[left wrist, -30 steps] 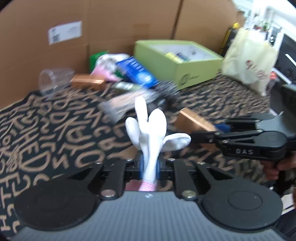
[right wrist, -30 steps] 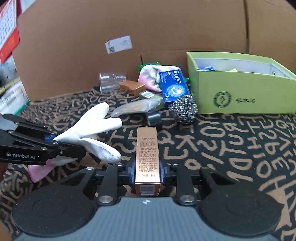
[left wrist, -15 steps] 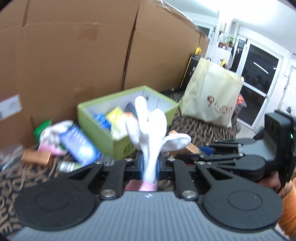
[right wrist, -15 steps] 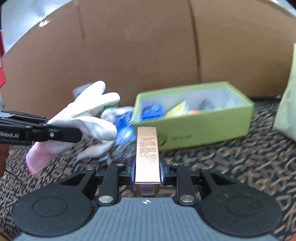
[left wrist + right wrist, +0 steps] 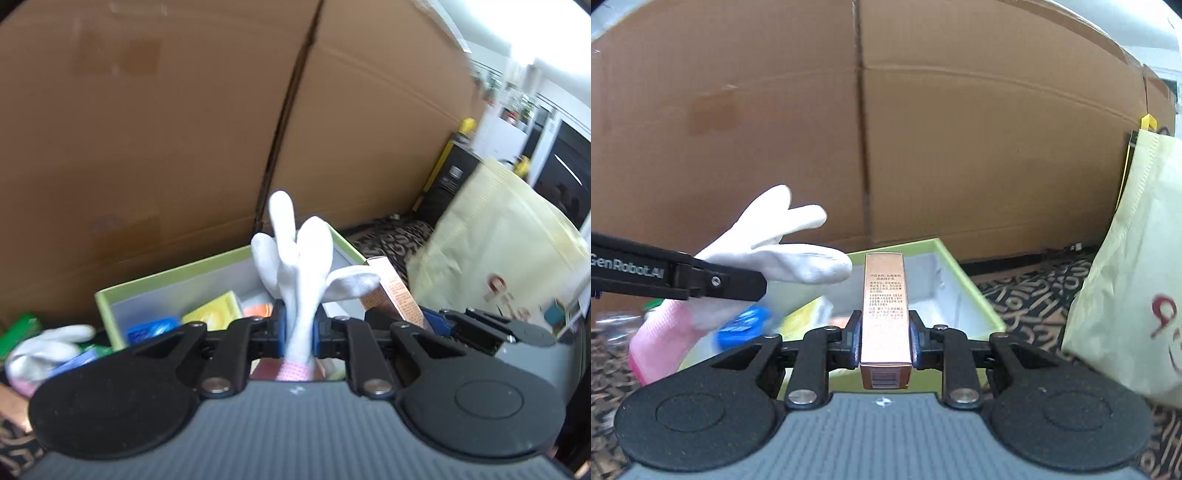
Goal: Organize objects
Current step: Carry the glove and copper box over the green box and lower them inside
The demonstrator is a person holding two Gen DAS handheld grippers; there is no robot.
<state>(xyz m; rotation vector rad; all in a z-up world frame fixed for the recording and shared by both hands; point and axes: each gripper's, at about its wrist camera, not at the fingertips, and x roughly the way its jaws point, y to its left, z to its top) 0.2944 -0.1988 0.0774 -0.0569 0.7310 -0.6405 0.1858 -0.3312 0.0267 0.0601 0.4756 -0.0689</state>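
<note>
My left gripper [image 5: 297, 328] is shut on a white glove [image 5: 301, 266] with a pink cuff, held fingers up in front of the open green box [image 5: 110, 306]. My right gripper [image 5: 885, 334] is shut on a copper-coloured carton [image 5: 885, 314], which points toward the green box [image 5: 967, 291]. In the right wrist view the left gripper [image 5: 713, 282] comes in from the left with the white glove [image 5: 783, 240] over the box's near left side. In the left wrist view the copper carton [image 5: 393, 291] and right gripper [image 5: 436, 319] sit just right of the glove.
The green box holds a yellow packet [image 5: 214, 314], a blue packet [image 5: 151, 328] and an orange item [image 5: 256, 308]. A second glove [image 5: 44, 349] lies left of the box. Tall cardboard walls [image 5: 849, 129] stand behind. A cream bag [image 5: 1130, 266] stands at the right on the patterned cloth [image 5: 1027, 295].
Both grippers have risen and swung toward the green box, each still holding its object. The box now fills the middle of both views, and the scattered items on the cloth have dropped out of sight.
</note>
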